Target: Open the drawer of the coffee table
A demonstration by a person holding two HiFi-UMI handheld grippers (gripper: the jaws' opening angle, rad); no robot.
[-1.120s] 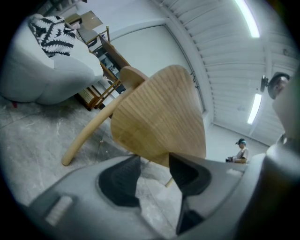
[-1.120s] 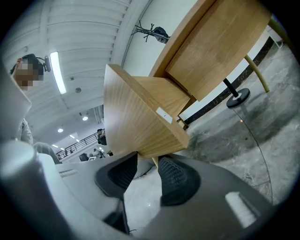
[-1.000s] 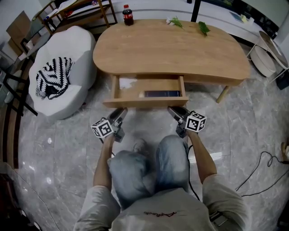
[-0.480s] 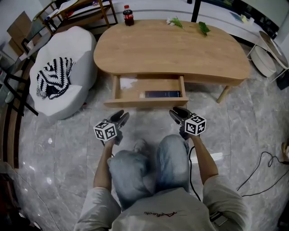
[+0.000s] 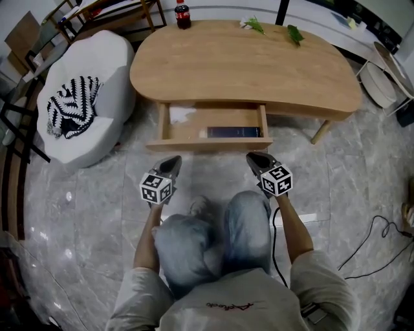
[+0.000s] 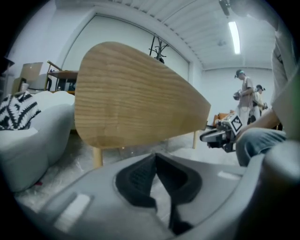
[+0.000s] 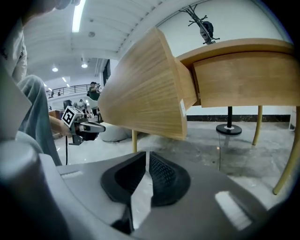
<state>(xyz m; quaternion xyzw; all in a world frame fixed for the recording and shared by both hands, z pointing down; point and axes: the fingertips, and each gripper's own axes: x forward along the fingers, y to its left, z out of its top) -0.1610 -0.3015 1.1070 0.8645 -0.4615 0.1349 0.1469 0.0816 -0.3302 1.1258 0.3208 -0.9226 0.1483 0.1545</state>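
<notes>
**Drawer's already out, so there's not much left to do**

Biggest thing first: the coffee table (image 5: 246, 64) fills the top of the head view, with the white beanbag (image 5: 113, 77) off to its left and a striped cloth (image 5: 72, 106) dumped on it. None of that matters for the job.

The drawer (image 5: 207, 145) is what you care about. It sits under the near edge of the table, on your side, and it's pulled well out. You can look straight down into it and see a dark book (image 5: 234, 132) lying along the front and a bit of white paper (image 5: 183, 117) in the back left corner. I'd call the opening part done, or near enough. Can't tell from here whether it has more travel left on its runners.

Your left gripper (image 5: 172, 161) hangs just in front of the drawer's left end, clear of the wood, jaws clenched together on nothing. Your right gripper (image 5: 255, 159) is the mirror image at the right end, also clear of the front panel. Its jaws are closing, with only a thin slit left and nothing in it.

So neither one is gripping the drawer. If you wanted it out further you'd have to grab it again. Otherwise I reckon you're finished.

The small bottle (image 5: 183, 14) at the table's far edge is well out of the way.
</notes>
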